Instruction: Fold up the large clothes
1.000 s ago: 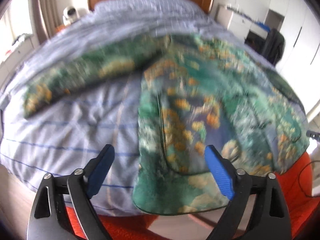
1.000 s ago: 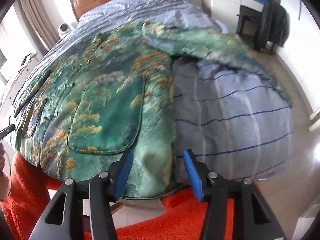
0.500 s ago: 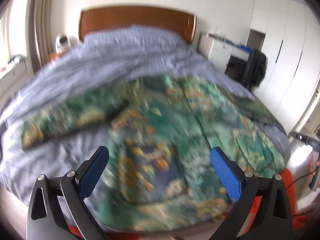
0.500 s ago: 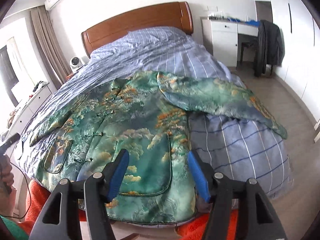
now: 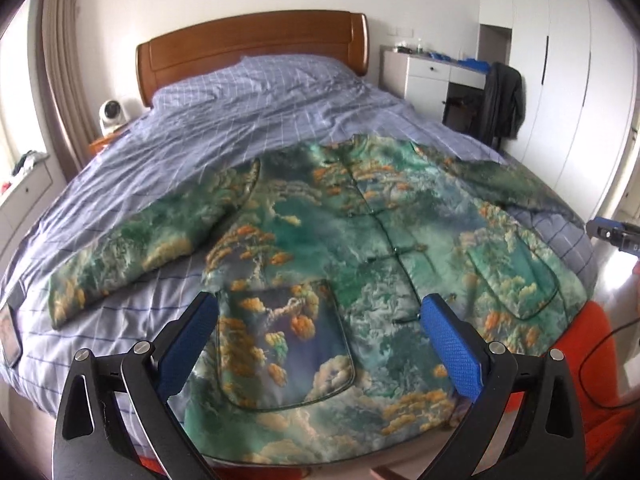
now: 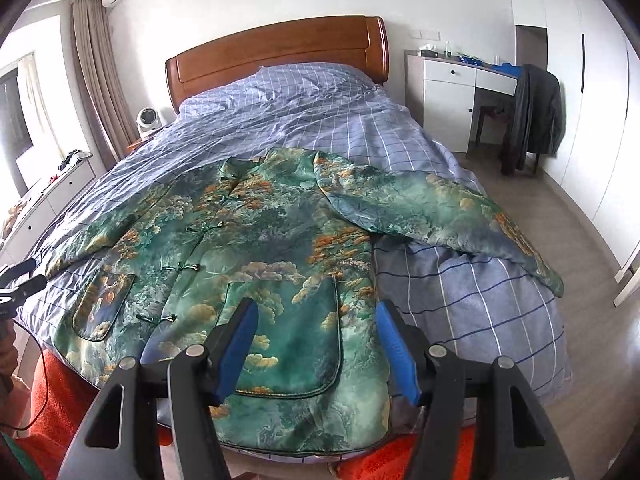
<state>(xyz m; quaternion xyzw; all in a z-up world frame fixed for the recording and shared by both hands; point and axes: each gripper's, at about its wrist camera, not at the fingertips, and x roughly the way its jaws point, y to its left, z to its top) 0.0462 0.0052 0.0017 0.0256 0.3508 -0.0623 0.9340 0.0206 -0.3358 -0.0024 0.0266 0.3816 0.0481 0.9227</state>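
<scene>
A large green jacket with orange and cloud print [image 5: 360,248] lies front up and spread flat on the bed, hem toward me, both sleeves stretched out to the sides; it also shows in the right wrist view [image 6: 256,248]. Its left sleeve [image 5: 132,252] lies out to the left, its right sleeve [image 6: 436,208] out to the right. My left gripper [image 5: 320,328] is open and empty, held above the hem by the left pocket. My right gripper [image 6: 316,336] is open and empty above the right pocket.
The bed [image 5: 260,112] has a blue checked cover and a wooden headboard [image 6: 280,56]. An orange blanket [image 5: 600,344] hangs at the foot. A white desk with a dark jacket on a chair [image 6: 532,116] stands at the right, a small fan [image 6: 148,120] at the left.
Both grippers have pulled back and risen from the jacket's hem, so the whole bed and room now show. The jacket has not moved.
</scene>
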